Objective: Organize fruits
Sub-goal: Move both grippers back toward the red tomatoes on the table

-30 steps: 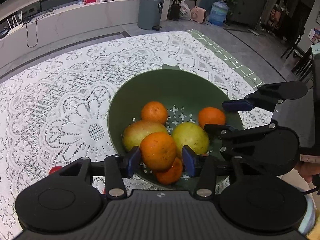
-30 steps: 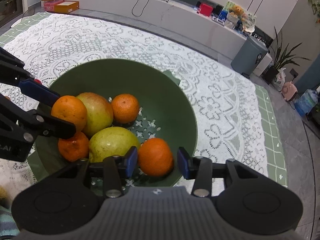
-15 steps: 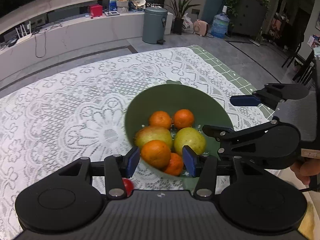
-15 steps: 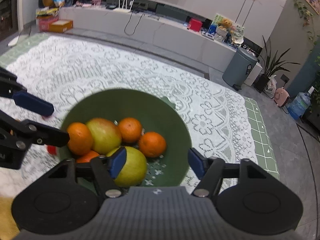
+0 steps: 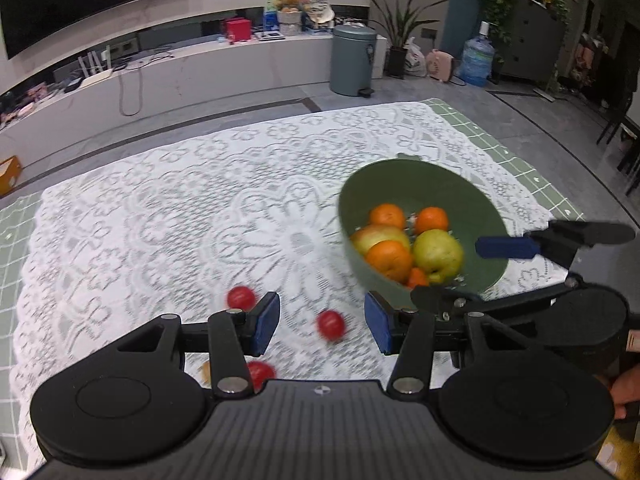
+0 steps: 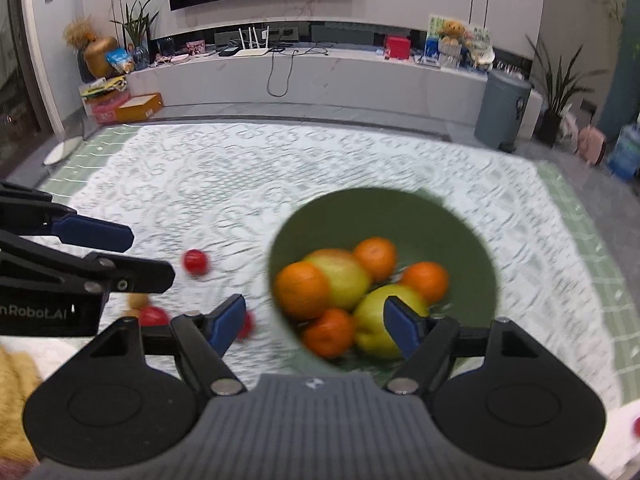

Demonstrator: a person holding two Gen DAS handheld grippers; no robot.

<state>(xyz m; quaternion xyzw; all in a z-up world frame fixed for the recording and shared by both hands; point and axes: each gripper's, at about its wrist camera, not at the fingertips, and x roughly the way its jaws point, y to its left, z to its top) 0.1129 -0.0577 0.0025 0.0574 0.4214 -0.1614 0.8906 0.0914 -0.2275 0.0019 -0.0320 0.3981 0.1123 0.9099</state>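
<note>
The left gripper [image 5: 322,322] is hanging over the lace cloth [image 5: 160,216] with its blue pads apart and nothing pressed between them; a small red fruit [image 5: 331,325] is lying on the cloth in the gap, clear of both pads. The right gripper [image 6: 316,320] is also standing released, its jaws having just been opening, and they are gripping nothing: the near rim of the green bowl [image 6: 440,216] and some of its fruit are merely showing through the gap. In the left view the right gripper [image 5: 460,276] is reaching in from the right edge, crossing in front of the bowl [image 5: 420,184]. The bowl is sitting on the cloth toward its right side and is holding the sorted fruit: four oranges [image 5: 389,255] and two yellow-green fruits, possibly apples [image 5: 438,254], piled touching one another. Three more red fruits are lying loose on the cloth left of the bowl, one [image 5: 241,297] just beside the left pad and another [image 5: 262,372] partly hidden behind the gripper body. In the blurred right view a brownish piece [image 6: 138,301] is showing near the left gripper [image 6: 132,256], though I cannot tell what it is.
</note>
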